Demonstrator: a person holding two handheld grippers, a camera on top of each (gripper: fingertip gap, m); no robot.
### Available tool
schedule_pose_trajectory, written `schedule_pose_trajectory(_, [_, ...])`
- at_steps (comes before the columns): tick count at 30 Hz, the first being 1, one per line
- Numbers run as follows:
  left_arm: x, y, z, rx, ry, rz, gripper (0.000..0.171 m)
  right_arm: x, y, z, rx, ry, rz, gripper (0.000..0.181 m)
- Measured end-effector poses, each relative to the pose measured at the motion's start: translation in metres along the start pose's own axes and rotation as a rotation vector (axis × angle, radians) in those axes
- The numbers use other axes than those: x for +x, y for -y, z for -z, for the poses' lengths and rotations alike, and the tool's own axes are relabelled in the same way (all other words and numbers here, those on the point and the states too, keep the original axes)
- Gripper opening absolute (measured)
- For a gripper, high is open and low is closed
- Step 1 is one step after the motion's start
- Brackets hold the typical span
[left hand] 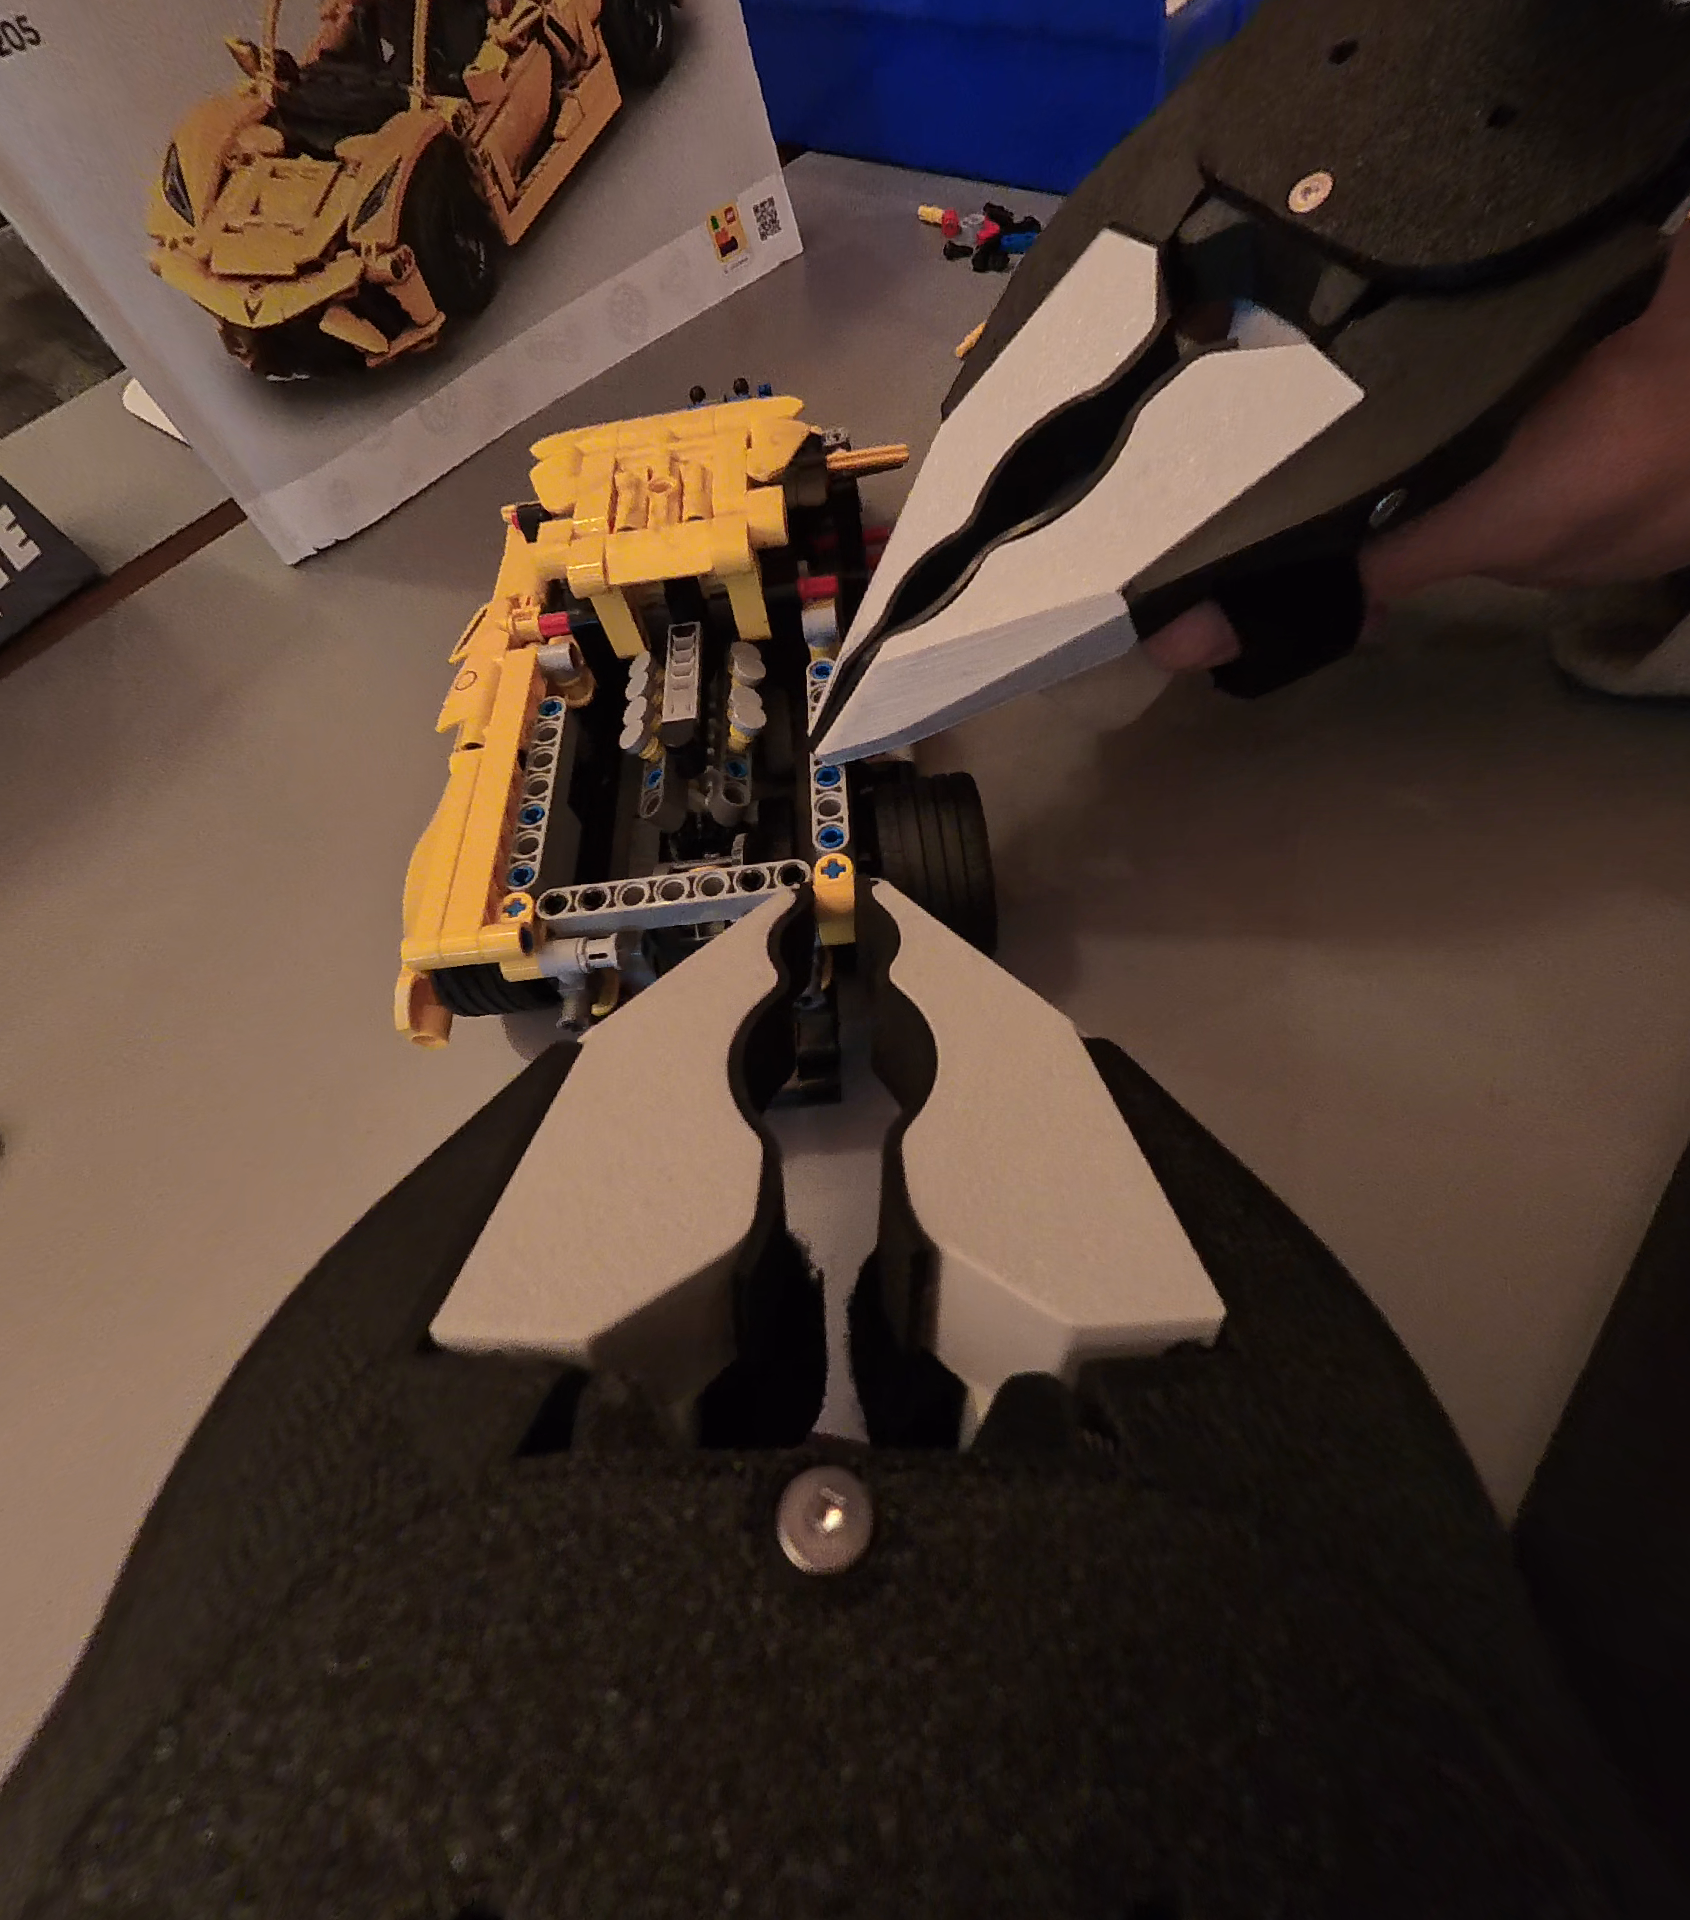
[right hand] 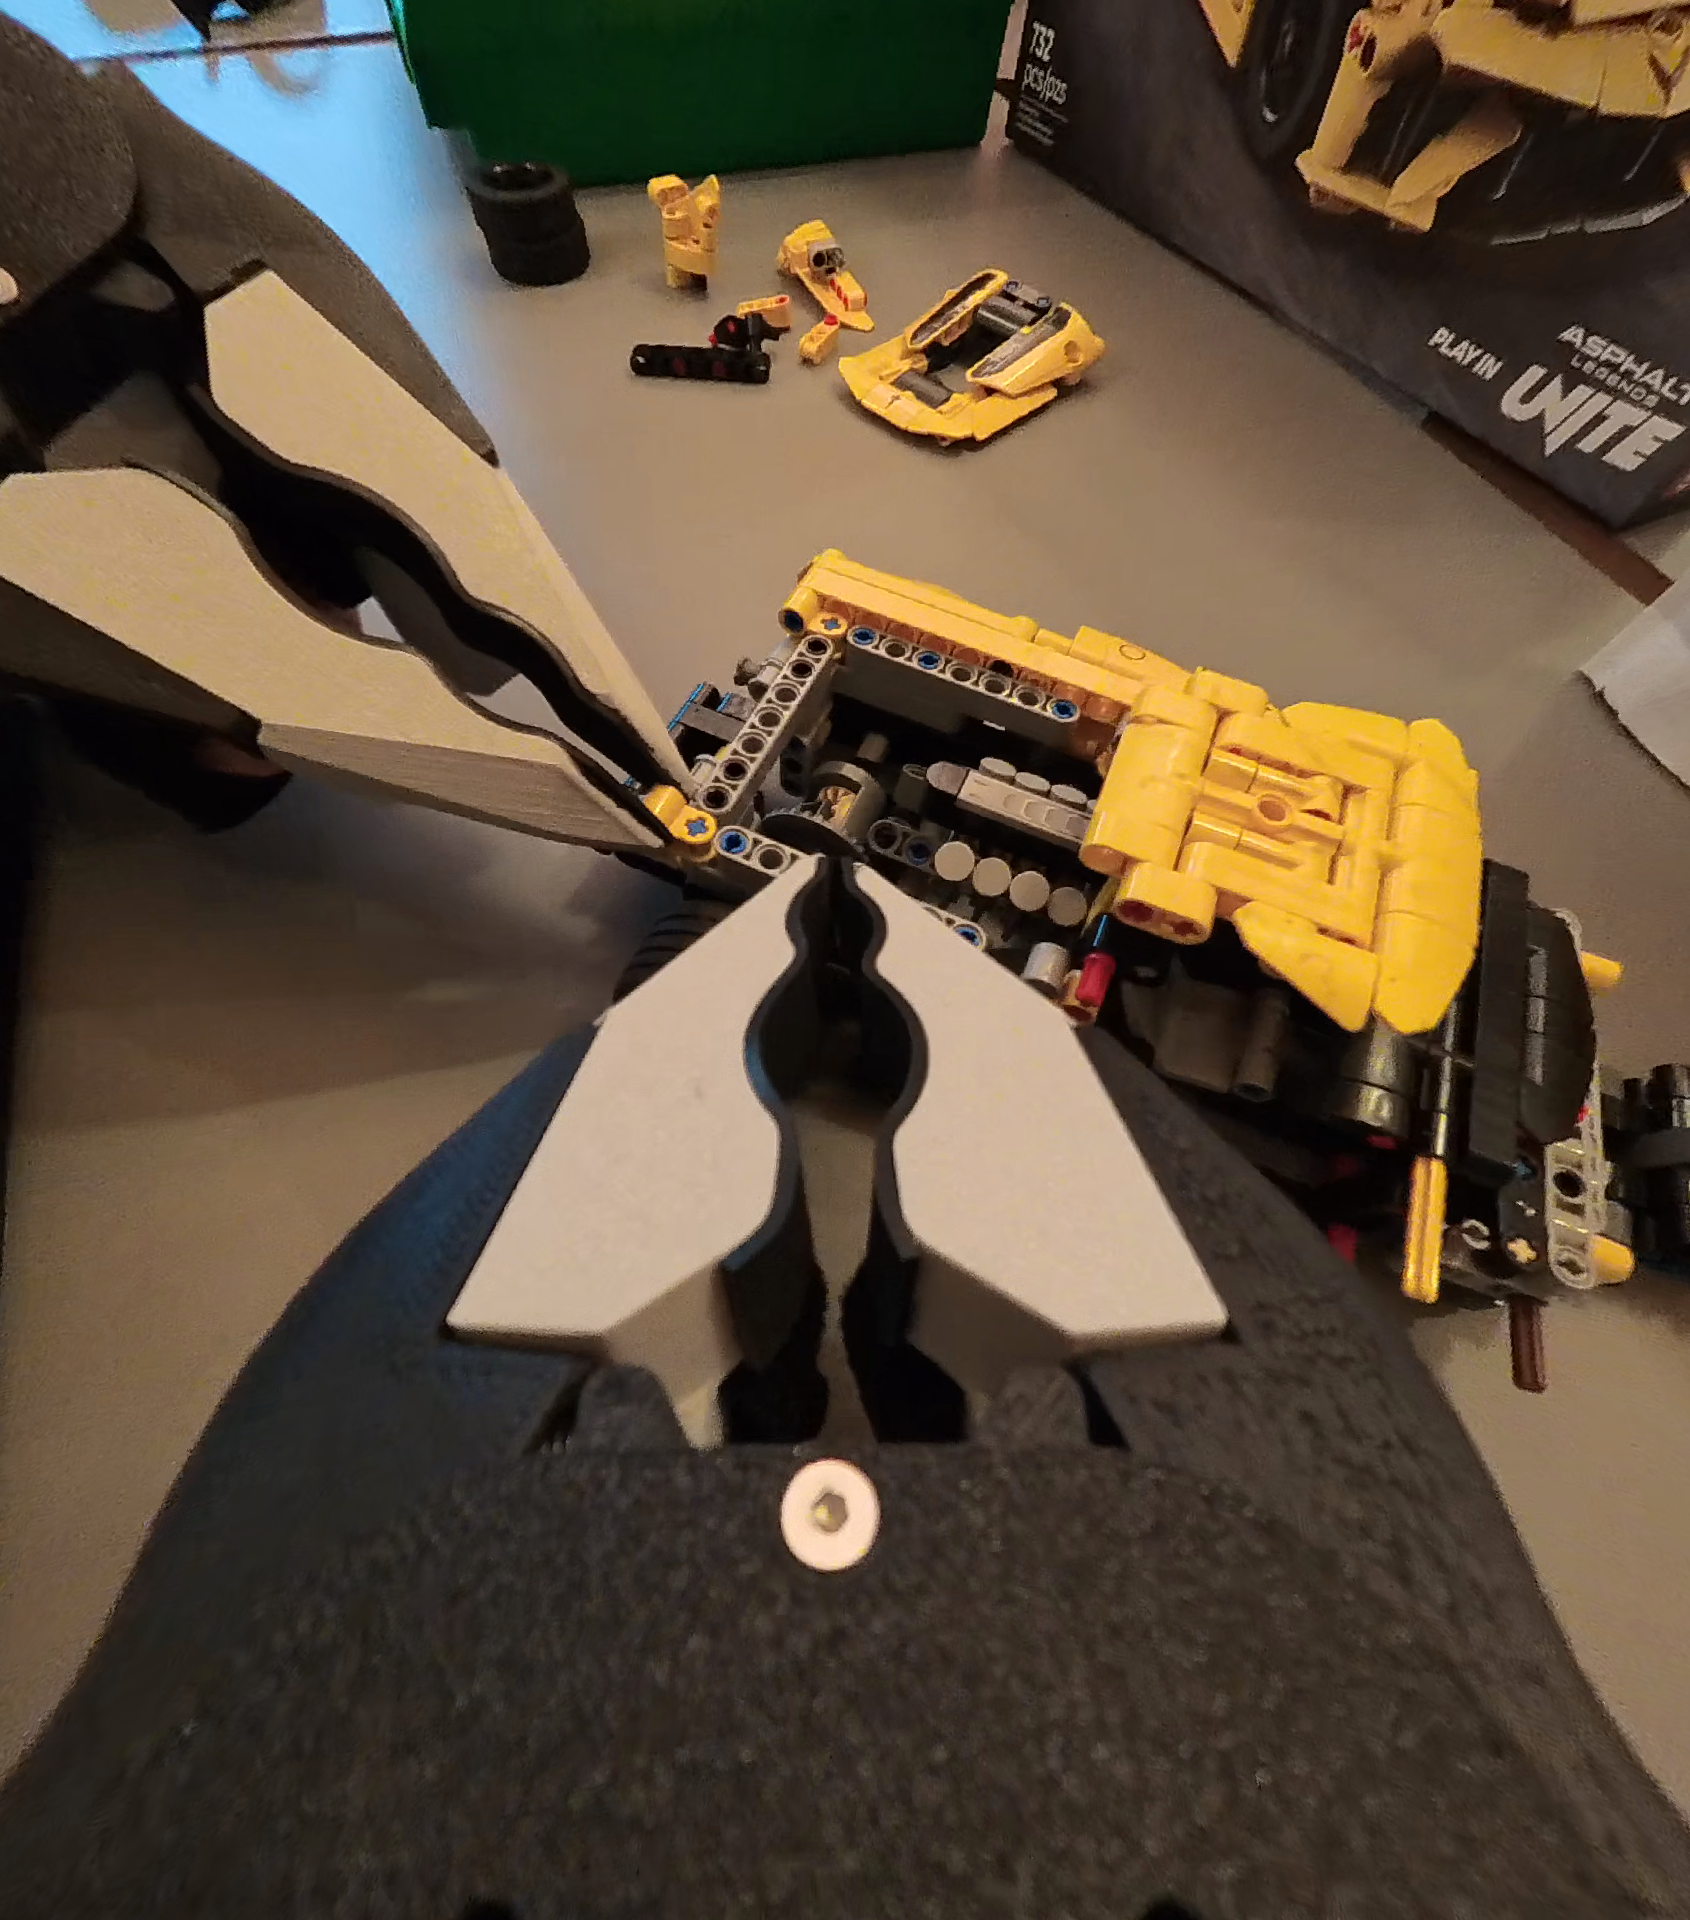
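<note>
A partly built yellow and black toy car [left hand: 633, 623] made of building bricks lies on the grey table [left hand: 197, 831]; it also shows in the right wrist view [right hand: 1236, 810]. My left gripper [left hand: 830, 902] is shut on a small yellow connector [left hand: 836, 914] at the near right corner of the car's grey beam frame. The right wrist view shows the same pinch [right hand: 680, 821] on that connector [right hand: 693, 821]. My right gripper [right hand: 828, 868] is shut. Its tips rest against the grey side beam [left hand: 828, 800] of the car, as the left wrist view shows [left hand: 820, 740].
A white picture sheet [left hand: 405, 260], a blue bin [left hand: 924, 83] and small loose parts [left hand: 986, 229] lie behind the car. The right wrist view shows a green bin [right hand: 706, 83], a black tyre [right hand: 529, 223], a yellow car section [right hand: 976, 358] and a dark box [right hand: 1443, 260]. The tips of both grippers are at nearly the same place.
</note>
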State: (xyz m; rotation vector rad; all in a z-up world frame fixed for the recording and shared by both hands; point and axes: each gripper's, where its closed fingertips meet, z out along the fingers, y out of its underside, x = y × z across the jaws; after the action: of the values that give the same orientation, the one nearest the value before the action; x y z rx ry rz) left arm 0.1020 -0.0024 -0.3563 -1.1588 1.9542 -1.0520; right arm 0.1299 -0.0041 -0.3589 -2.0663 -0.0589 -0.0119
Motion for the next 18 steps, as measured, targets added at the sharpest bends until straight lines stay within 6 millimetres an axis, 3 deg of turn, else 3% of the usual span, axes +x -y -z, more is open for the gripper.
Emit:
schedule_pose_trajectory(14, [-0.001,0.003,0.002,0.038,0.032,-0.011,0.003,-0.001,-0.001,0.000,-0.040,-0.018,0.001,0.000])
schedule_pose_trajectory(15, [-0.002,0.009,0.005,0.073,0.040,-0.011,0.003,-0.001,-0.001,-0.001,-0.041,-0.017,-0.003,0.000])
schedule_pose_trajectory(16, [-0.005,0.032,0.017,0.218,0.059,-0.025,0.005,-0.002,-0.002,-0.002,-0.049,-0.020,-0.002,0.000])
schedule_pose_trajectory(17, [-0.005,0.071,0.042,0.426,0.067,-0.052,0.004,-0.005,-0.002,-0.002,-0.050,-0.012,0.004,0.000])
schedule_pose_trajectory(18, [-0.016,0.085,0.050,0.461,0.124,-0.043,0.004,-0.006,-0.001,-0.003,-0.047,-0.005,0.001,0.000])
